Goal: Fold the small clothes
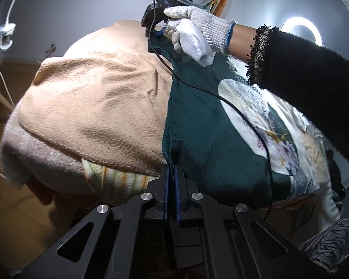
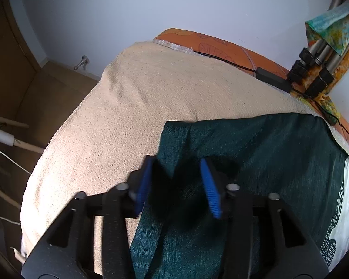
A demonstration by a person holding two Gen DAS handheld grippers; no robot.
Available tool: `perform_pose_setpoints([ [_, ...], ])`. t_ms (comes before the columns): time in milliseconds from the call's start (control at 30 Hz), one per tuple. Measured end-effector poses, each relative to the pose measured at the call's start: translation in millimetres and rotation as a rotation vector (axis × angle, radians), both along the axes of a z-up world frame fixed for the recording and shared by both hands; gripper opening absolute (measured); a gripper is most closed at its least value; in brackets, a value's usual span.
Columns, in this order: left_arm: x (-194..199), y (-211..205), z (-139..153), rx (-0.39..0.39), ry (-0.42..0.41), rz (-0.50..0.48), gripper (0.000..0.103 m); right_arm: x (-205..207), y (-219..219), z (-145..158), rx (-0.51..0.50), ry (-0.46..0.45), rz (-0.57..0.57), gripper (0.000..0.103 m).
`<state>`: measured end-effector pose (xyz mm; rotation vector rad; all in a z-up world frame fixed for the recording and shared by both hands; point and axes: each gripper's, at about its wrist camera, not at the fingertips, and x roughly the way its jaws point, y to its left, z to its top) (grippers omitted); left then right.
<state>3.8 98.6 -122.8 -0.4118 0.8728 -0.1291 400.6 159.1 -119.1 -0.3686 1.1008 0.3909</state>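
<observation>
Here the dark green garment (image 1: 204, 125) lies flat on a beige towel (image 1: 95, 107) spread over the bed, its white-patterned part toward the person's black sleeve (image 1: 309, 79). Left tool (image 1: 172, 171) is pressed together on the garment's near edge, a small pucker of cloth w/ the blue pads. Right tool (image 2: 178, 176), held by a gloved hand (image 1: 197, 34), sits at the far edge w/ jaws apart, green fabric btwn its pads (image 2: 208, 186), not pressed.

The left hand-held gripper (image 1: 172, 169) pinches the dark green garment's (image 1: 204, 134) edge on the beige towel (image 1: 93, 107).
</observation>
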Motion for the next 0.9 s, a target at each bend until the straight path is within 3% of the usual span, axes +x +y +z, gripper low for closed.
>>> perform_pose_setpoints([
  [100, -0.2, -0.1, 0.5, -0.035, -0.008, -0.004, 0.002, 1.8, -2.5, 1.6, -0.003, -0.002, 0.005, 0.009],
  [167, -1.7, -1.5, 2.9, -0.038, -0.020, -0.010, 0.001, 2.0, -8.1, 4.9, 0.015, -0.002, -0.006, 0.005],
  [567, -7.5, -18.8, 21.1, -0.072, -0.096, -0.077, 0.001, 3.7, -68.7, 48.7, 0.187, -0.036, -0.055, 0.004],
  [900, 0.5, -68.3, 37.9, -0.055, -0.139, -0.218, 0.001, 2.7, -163.1, 87.4, 0.309, -0.096, -0.103, 0.004],
])
